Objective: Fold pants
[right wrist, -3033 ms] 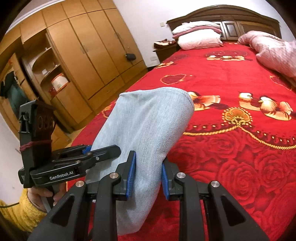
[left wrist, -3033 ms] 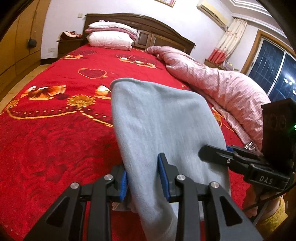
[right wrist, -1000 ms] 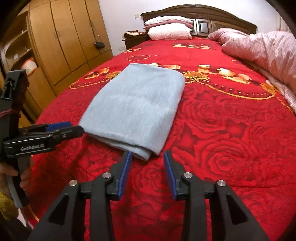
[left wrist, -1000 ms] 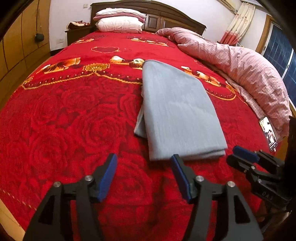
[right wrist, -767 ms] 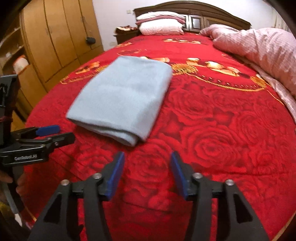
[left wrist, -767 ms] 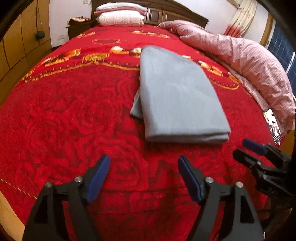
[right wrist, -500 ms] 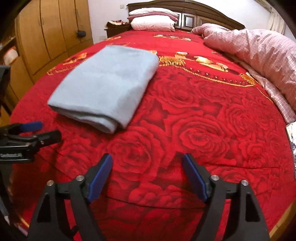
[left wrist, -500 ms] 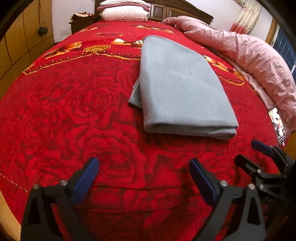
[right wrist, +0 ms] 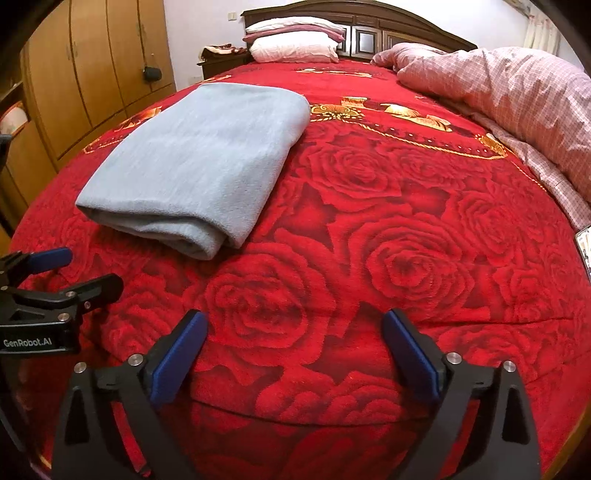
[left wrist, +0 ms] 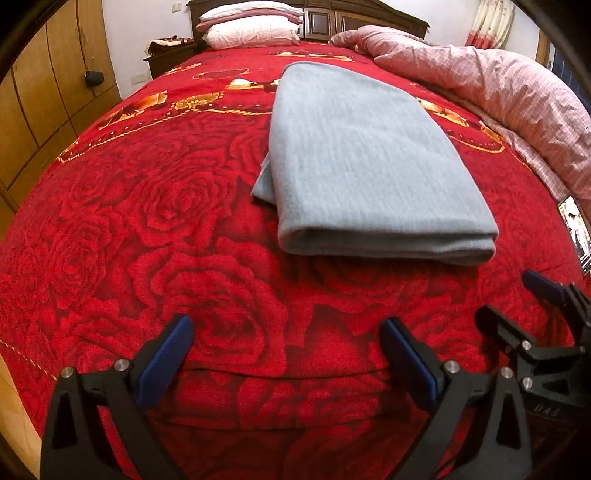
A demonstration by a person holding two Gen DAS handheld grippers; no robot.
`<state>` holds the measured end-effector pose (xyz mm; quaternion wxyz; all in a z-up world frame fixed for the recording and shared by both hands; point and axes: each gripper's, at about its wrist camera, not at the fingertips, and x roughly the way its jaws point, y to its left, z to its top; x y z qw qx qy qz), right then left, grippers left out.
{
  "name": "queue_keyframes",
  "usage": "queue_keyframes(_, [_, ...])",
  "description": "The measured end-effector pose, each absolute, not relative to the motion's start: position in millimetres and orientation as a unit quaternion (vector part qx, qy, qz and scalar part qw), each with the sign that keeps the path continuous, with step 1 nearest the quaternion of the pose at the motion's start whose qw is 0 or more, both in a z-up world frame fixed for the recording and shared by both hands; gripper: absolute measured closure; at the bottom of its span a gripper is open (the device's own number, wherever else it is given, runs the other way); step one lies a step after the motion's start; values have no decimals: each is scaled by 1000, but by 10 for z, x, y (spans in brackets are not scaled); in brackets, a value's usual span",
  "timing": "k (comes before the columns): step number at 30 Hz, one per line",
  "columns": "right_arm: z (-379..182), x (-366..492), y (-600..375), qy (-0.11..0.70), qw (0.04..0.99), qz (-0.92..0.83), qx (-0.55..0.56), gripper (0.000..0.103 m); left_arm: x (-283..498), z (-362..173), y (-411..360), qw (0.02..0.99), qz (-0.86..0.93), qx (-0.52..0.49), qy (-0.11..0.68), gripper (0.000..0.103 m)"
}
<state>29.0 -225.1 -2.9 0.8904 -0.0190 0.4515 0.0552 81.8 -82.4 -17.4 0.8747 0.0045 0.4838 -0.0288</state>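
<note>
The bed (left wrist: 155,206) carries a red rose-pattern cover, with the pants (left wrist: 362,162) lying folded flat near its foot end. The left gripper (left wrist: 286,350) and right gripper (right wrist: 295,341) hover short of the pants, jaws wide apart and holding nothing.

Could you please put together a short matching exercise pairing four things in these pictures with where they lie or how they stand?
Things:
1. pants
2. pillows
3. pink quilt
4. left gripper

States or places:
A. stacked at the headboard
B. open, holding nothing
C. folded flat on the red bedspread
D. bunched along the right side of the bed

Pairs: 1-C, 2-A, 3-D, 4-B
</note>
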Motion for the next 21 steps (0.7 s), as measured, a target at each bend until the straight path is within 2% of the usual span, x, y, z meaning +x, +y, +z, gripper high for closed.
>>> queue_keyframes(7, [-39, 297, -2211, 451, 891, 54, -25, 0, 811, -174, -824, 876, -32, 5, 482, 0])
queue_keyframes(21, [-42, 302, -2213, 450, 891, 55, -25, 0, 814, -174, -827, 876, -31, 6, 482, 0])
